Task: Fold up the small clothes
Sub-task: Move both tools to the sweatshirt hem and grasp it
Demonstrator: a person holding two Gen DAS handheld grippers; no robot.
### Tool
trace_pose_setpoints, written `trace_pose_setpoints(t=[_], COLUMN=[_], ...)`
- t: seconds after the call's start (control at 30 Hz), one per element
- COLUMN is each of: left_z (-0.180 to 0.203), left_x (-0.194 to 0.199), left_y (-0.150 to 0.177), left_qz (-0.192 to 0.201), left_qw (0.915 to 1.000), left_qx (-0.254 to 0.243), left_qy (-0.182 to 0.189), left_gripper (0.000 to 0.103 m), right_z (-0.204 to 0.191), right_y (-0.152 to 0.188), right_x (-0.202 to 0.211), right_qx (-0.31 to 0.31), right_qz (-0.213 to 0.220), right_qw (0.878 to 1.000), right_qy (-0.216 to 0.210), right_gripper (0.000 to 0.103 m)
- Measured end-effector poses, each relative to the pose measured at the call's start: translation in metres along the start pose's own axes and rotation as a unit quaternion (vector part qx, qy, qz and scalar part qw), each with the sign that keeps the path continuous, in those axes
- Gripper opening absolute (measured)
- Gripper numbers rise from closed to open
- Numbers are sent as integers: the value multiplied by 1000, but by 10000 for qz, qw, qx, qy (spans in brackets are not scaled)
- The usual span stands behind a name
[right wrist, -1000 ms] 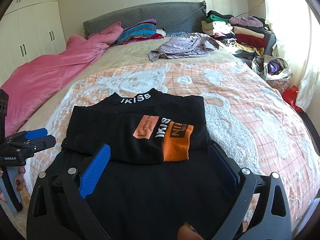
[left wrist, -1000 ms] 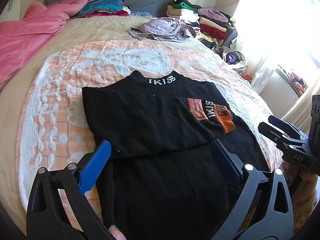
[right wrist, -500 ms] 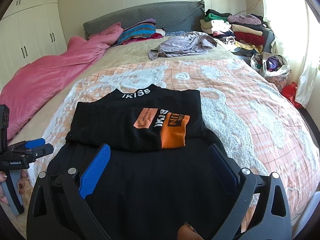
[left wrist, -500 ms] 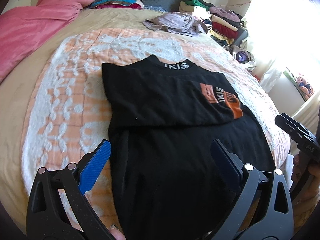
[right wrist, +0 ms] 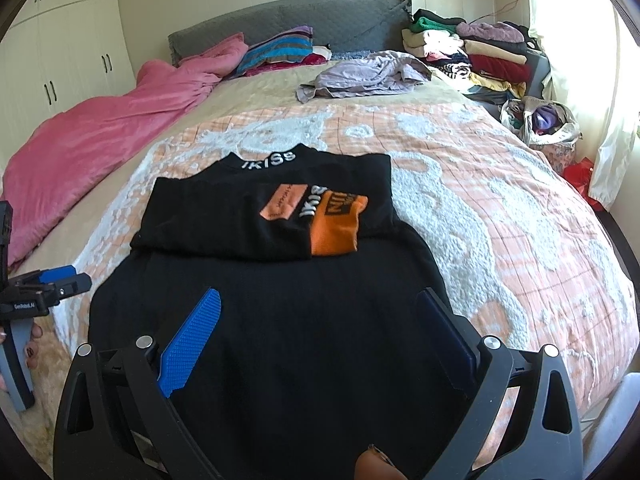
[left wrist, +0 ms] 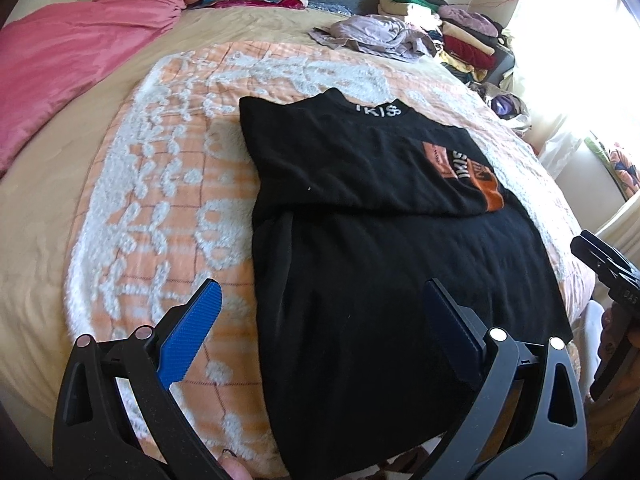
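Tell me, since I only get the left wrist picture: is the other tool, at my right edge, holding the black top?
Observer: No. The right gripper is open over the lower half of the black top and has nothing between its fingers.
Visitor: Who holds the tool I look through?
Observer: The right wrist view shows a hand around the handle of the left gripper, at the near left edge of the bed.
Visitor: Is anything on the floor by the window?
Observer: A red item lies there, just past the bag of clothes. I cannot tell what it is.
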State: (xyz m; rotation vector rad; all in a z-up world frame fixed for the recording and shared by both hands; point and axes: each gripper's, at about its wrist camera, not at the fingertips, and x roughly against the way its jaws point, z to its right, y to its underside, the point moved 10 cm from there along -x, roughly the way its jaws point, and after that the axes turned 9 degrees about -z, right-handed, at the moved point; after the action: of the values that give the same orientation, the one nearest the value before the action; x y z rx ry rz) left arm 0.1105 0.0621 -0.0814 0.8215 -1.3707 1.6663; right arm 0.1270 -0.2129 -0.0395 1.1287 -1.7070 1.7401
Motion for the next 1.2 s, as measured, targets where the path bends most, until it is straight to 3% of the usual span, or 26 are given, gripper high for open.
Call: trace_pose_setpoints(t=[0.6, 0.9, 0.97, 1.1, 1.2], left_z=[-7, -12, -11, -9, -9], left_x=[-20, -19, -18, -17, -18], left_y=[47, 69, 72, 82, 91], left_qz=[-529, -639, -639, -723, -787], left_qw=[9986, 9975, 9974, 9963, 9958], left_qx=[-12, 155, 166, 192, 188], left_qy=[-94, 240, 281, 421, 431], left_gripper=[93, 92, 86, 53, 44], right_z=[40, 56, 58, 58, 59], right_y=[54, 73, 76, 82, 85], right_x=[-6, -9, -9, -8, -8], right_qx=[-193, -288, -289, -270, -253], right_qz=[-487, -653, -673, -714, -752], right_qw=[9985, 9971, 9970, 9968, 9965], right_qy=[153, 247, 252, 244, 257], right_gripper=[97, 97, 97, 97, 97])
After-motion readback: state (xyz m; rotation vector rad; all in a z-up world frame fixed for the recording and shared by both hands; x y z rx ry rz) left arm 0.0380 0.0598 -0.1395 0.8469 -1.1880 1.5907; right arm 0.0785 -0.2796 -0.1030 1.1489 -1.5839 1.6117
